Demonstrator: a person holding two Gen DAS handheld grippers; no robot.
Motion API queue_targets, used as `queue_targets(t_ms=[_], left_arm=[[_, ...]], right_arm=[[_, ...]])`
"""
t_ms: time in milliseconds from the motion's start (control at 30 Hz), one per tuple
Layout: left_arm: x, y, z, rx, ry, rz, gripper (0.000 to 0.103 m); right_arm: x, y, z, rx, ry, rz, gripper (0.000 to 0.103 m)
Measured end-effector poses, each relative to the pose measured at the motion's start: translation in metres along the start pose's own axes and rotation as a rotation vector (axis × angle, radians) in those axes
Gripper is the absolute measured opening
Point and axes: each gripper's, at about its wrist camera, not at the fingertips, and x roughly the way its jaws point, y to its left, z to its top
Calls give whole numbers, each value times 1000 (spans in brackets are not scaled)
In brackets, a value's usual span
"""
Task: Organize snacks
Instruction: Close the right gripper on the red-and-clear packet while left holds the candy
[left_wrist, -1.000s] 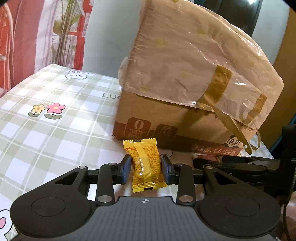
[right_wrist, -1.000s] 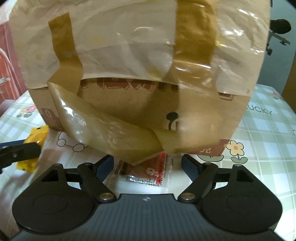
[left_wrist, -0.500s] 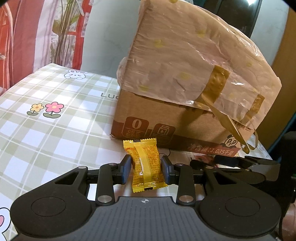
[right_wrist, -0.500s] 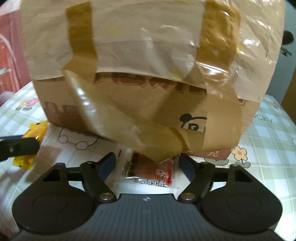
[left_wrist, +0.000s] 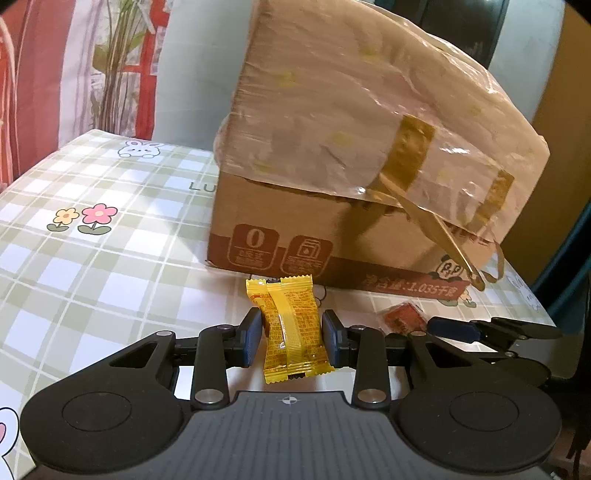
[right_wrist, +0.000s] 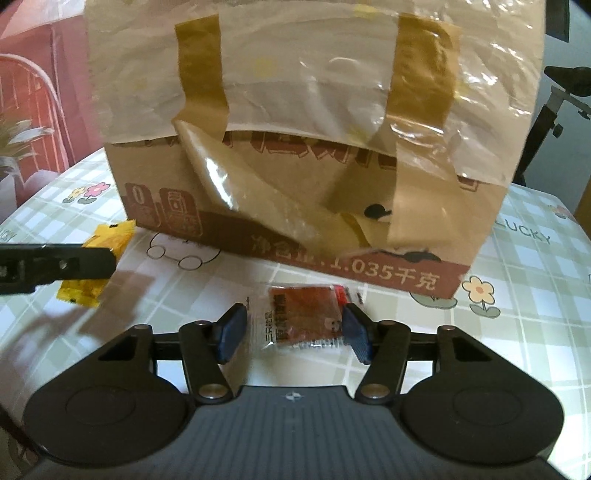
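Observation:
My left gripper (left_wrist: 291, 339) is shut on a yellow snack packet (left_wrist: 290, 326), held upright just above the checked tablecloth, in front of the cardboard box (left_wrist: 332, 229). The packet also shows at the left of the right wrist view (right_wrist: 107, 243), pinched by the left fingers (right_wrist: 66, 264). My right gripper (right_wrist: 293, 334) is open, its jaws on either side of a red and clear snack sachet (right_wrist: 306, 315) lying flat on the table. The sachet also shows in the left wrist view (left_wrist: 402, 317).
The box (right_wrist: 295, 206) is large, wrapped in plastic film with brown tape strips hanging loose over its front. It fills the middle of the table (left_wrist: 92, 258). A red patterned curtain (left_wrist: 74, 66) hangs behind the table's far left edge.
My right gripper has drawn back and up from under the hanging tape; the sachet is now fully in view between its jaws. My left gripper holds the yellow packet much as before.

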Motion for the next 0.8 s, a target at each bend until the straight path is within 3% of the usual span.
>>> queue_targets(t_ms=[267, 600, 800], left_arm=[[-7, -6, -4, 12, 2, 6, 37], [-4, -6, 0, 18, 9, 8, 37], [-4, -7, -1, 22, 8, 2, 37]], right_arm=[[-18, -1, 10, -25, 12, 38, 61], [5, 0, 22, -76, 22, 20, 80], [3, -5, 19, -47, 18, 41, 80]])
